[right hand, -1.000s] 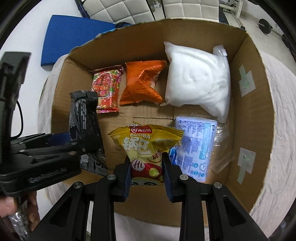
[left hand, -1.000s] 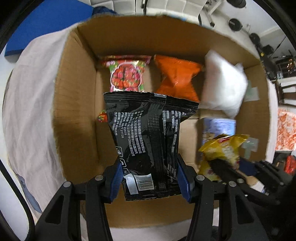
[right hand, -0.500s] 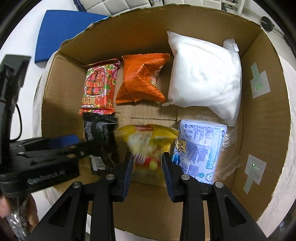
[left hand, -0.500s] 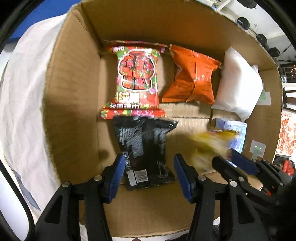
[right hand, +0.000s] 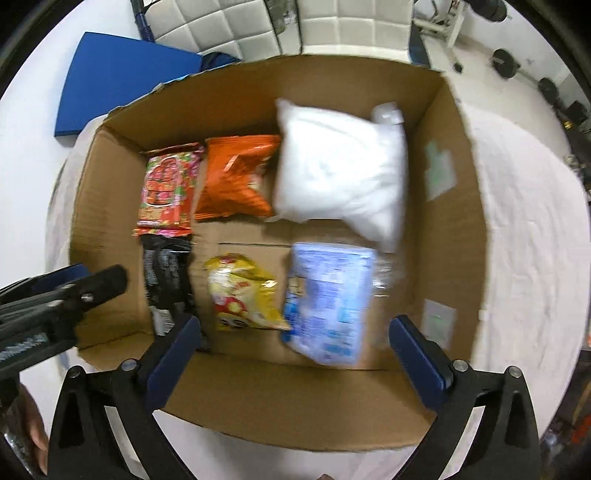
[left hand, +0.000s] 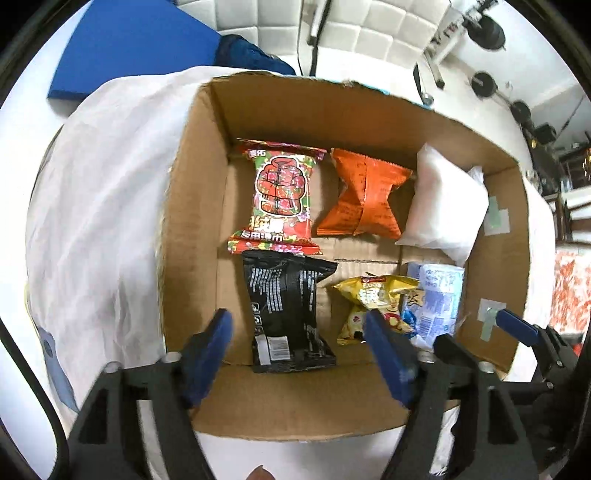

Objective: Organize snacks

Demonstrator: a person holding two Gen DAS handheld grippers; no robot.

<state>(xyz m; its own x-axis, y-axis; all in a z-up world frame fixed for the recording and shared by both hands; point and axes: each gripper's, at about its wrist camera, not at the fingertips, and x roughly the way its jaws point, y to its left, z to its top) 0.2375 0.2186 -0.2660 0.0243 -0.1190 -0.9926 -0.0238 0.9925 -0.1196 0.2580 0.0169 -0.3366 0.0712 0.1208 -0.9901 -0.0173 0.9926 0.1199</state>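
Note:
An open cardboard box (left hand: 192,206) (right hand: 461,206) holds several snacks. The back row has a red packet (left hand: 280,195) (right hand: 166,192), an orange packet (left hand: 364,199) (right hand: 236,177) and a white bag (left hand: 447,206) (right hand: 340,173). In front lie a black packet (left hand: 288,310) (right hand: 166,280), a yellow chip bag (left hand: 373,302) (right hand: 240,291) and a pale blue packet (left hand: 436,299) (right hand: 332,299). My left gripper (left hand: 299,350) hangs open above the box's near wall, empty. My right gripper (right hand: 291,350) is open and empty too, over the near wall.
The box sits on a white cloth (left hand: 96,206) (right hand: 524,229). A blue mat (left hand: 125,44) (right hand: 122,81) lies on the floor beyond, with white quilted furniture (right hand: 229,26) behind. The left gripper's body (right hand: 48,306) shows at the right wrist view's left edge.
Both grippers let go of their packets, opened wide and drew back and up. The black packet and yellow bag now lie in the box's front row.

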